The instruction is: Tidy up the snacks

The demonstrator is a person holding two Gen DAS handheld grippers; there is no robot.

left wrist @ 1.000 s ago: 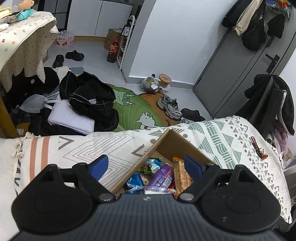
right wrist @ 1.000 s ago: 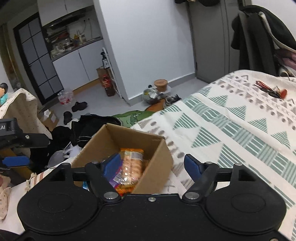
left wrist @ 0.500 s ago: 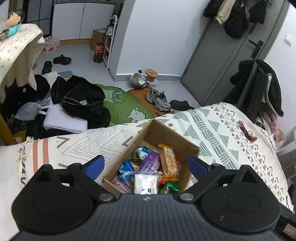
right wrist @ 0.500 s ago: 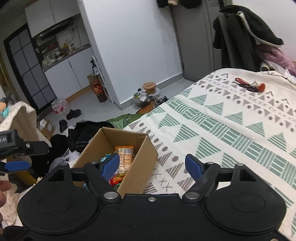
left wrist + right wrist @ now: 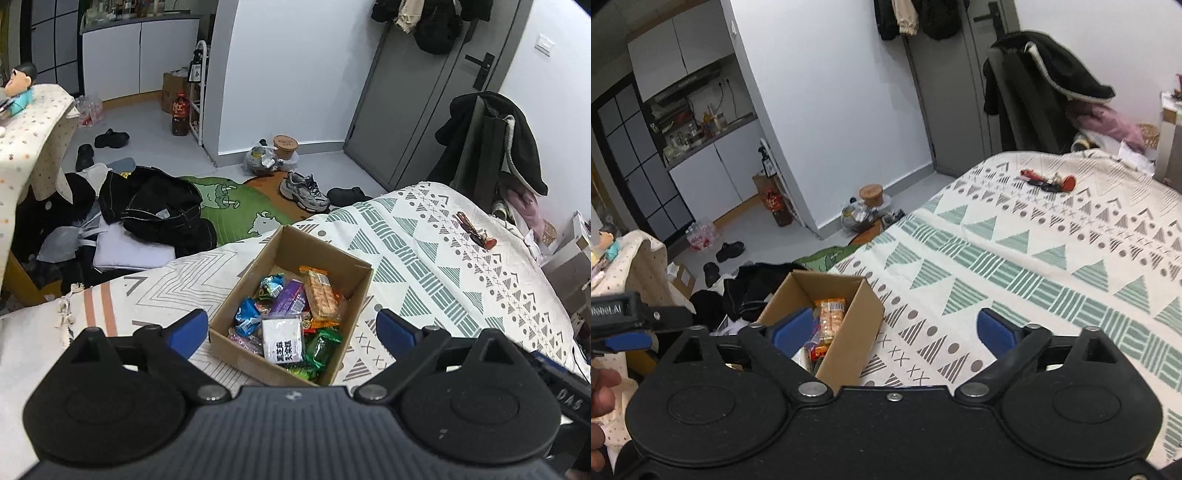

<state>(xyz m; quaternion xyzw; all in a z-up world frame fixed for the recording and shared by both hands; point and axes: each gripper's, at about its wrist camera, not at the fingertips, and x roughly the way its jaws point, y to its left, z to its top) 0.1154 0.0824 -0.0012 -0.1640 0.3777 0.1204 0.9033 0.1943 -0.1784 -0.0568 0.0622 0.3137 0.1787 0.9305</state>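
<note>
Box (image 5: pixel 291 254): open cardboard, on patterned bedspread (image 5: pixel 424 258), near the bed's edge. Contents: snacks (image 5: pixel 291 317), mixed wrappers, including a biscuit pack (image 5: pixel 322 295) and a white pouch (image 5: pixel 282 341). Left gripper (image 5: pixel 291 328): above box, fingers spread wide, empty. Right gripper (image 5: pixel 899 330): beside box, fingers wide apart, empty.

A small lived-in home — a one-room flat. A bed (image 5: pixel 424 258) with a patterned cover fills the lower right of both views. Black clothes (image 5: pixel 159 206) and a sneaker (image 5: pixel 304 192) lie on the floor at centre left. Coats (image 5: pixel 424 22) hang on the grey door (image 5: pixel 424 110) at upper right, and kitchen cabinets (image 5: pixel 713 173) with a cluttered counter stand at upper left — cooking and sleeping share one room.
</note>
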